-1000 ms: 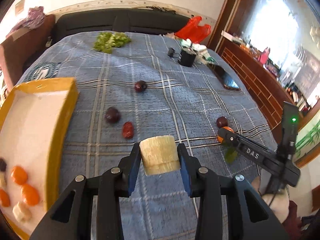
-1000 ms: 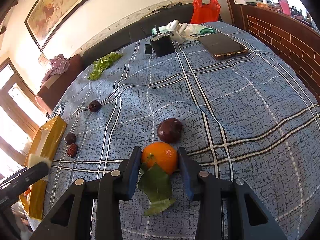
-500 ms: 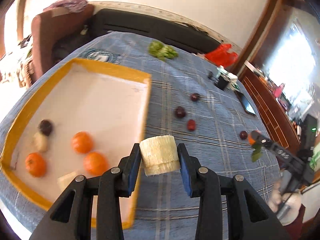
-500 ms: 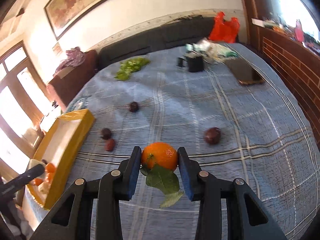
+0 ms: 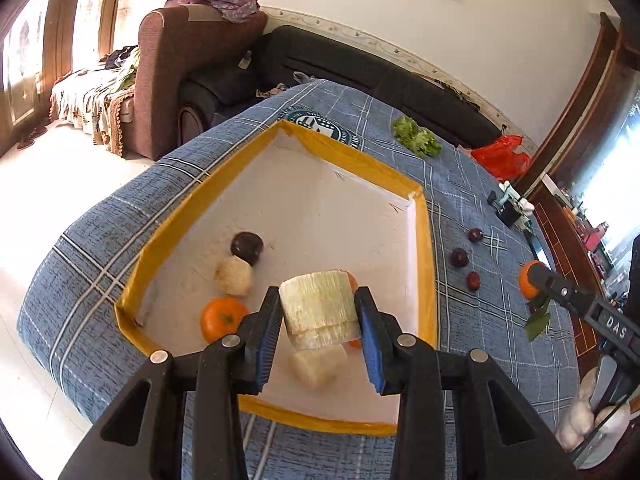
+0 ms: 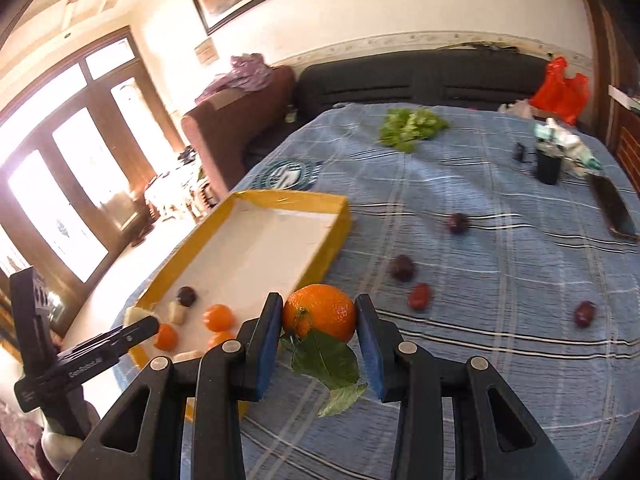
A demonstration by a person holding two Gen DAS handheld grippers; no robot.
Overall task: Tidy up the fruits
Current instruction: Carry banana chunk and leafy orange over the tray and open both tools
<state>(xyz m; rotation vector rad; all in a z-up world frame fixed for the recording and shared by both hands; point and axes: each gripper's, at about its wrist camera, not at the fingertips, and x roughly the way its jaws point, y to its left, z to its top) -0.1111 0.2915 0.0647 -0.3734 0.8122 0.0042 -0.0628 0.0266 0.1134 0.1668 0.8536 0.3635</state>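
My left gripper is shut on a pale yellow fruit chunk and hangs over the near end of the yellow-rimmed tray. In the tray lie a dark plum, a pale round piece, an orange and another pale chunk. My right gripper is shut on an orange with green leaves, held above the blue checked cloth beside the tray. In the left wrist view it shows at the right edge with that orange.
Several dark plums and a red date lie loose on the cloth to the right of the tray. Green lettuce, a black cup, a phone and a red bag sit at the far side. Sofas stand behind the table.
Both grippers have swung left toward the tray with their fruit. The left one went from over the cloth to over the tray; the right one lifted the orange off the cloth.
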